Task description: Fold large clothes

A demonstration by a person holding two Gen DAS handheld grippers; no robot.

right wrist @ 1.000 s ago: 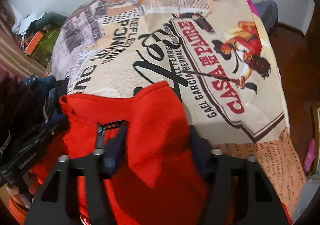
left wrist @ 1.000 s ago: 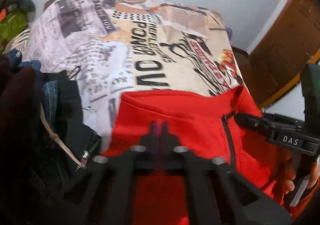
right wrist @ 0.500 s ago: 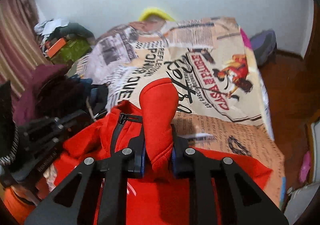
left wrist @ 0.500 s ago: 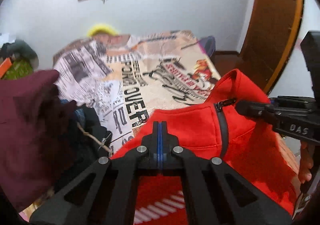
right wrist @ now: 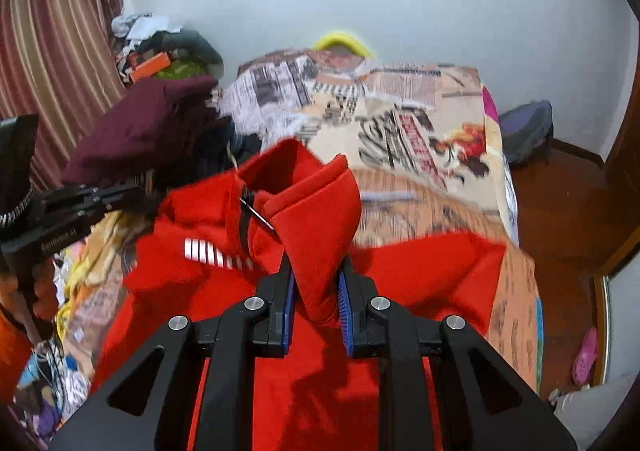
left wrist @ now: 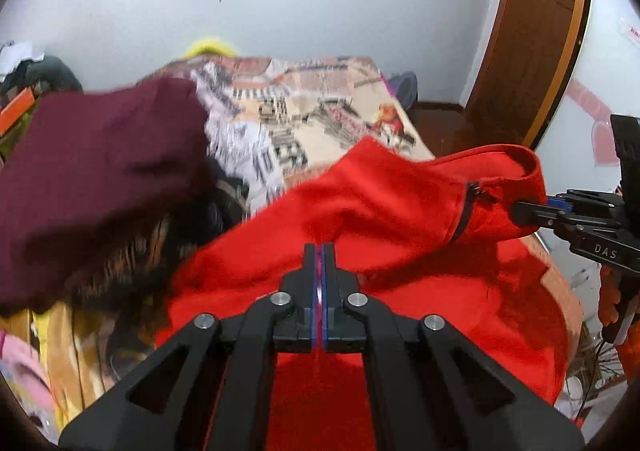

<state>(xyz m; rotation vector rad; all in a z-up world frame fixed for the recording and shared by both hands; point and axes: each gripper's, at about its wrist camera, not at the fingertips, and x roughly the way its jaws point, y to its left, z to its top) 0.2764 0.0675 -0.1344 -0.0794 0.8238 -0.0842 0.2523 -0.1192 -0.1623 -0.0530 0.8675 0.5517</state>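
Observation:
A red fleece jacket (left wrist: 404, 211) with a dark zip and white chest stripes hangs between my two grippers above the bed. My left gripper (left wrist: 320, 251) is shut on a thin fold of the red fabric near its shoulder. My right gripper (right wrist: 316, 275) is shut on the thick red collar (right wrist: 320, 211) of the jacket (right wrist: 420, 271) beside the zip. The right gripper also shows at the right of the left wrist view (left wrist: 532, 211), at the collar. The left gripper also shows at the left of the right wrist view (right wrist: 132, 195).
The bed (right wrist: 420, 123) has a newspaper-print cover. A pile of clothes with a maroon garment (left wrist: 100, 171) on top lies at its left. A wooden door (left wrist: 532, 31) stands at the right. A curtain (right wrist: 48, 51) hangs at the left. A dark bag (right wrist: 528, 131) sits on the floor.
Both grippers have lifted the red jacket up off the bed and pulled back. The views now look across the room instead of down at the cover.

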